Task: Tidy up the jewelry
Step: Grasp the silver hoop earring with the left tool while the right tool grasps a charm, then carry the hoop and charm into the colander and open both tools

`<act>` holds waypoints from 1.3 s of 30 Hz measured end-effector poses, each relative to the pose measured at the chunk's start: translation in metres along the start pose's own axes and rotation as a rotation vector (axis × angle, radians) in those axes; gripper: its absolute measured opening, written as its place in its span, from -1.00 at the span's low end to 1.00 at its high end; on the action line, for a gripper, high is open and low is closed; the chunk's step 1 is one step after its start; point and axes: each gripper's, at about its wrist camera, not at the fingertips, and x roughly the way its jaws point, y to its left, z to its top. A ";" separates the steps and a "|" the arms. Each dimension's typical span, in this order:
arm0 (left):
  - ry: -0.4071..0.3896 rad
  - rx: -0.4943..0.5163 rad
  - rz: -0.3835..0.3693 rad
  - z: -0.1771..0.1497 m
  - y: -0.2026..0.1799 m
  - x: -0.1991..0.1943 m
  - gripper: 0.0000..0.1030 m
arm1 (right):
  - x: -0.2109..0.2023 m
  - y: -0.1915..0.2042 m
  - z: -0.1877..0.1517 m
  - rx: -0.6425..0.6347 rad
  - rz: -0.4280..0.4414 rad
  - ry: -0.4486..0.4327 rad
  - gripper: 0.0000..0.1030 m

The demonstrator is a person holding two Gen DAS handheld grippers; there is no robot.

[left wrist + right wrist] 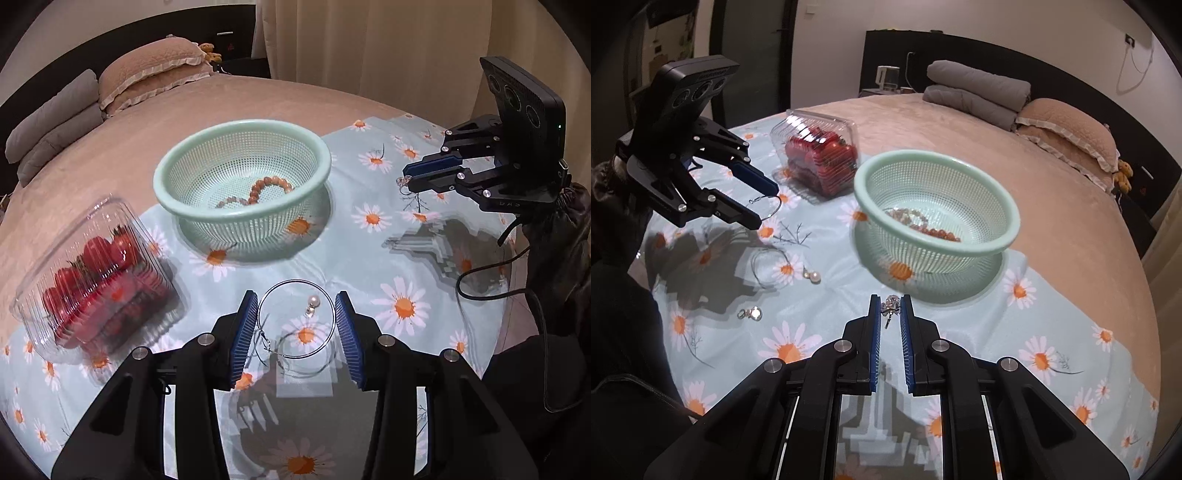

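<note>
A thin silver hoop earring spans the blue pads of my left gripper, which is shut on it above the daisy cloth. From the right wrist view the same hoop hangs in the left gripper, clear of the cloth. My right gripper is shut on a small sparkly earring, also seen at the right gripper. A mint mesh basket holds bead bracelets. On the cloth lie a pearl earring, a second hoop and a crystal earring.
A clear plastic box of strawberries stands on the cloth beside the basket. The cloth covers part of a bed with pillows and a folded grey blanket. A black cable trails at the right.
</note>
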 end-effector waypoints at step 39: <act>0.072 0.001 0.009 0.089 0.047 0.087 -0.13 | 0.102 -0.064 0.078 0.030 0.015 0.051 -0.80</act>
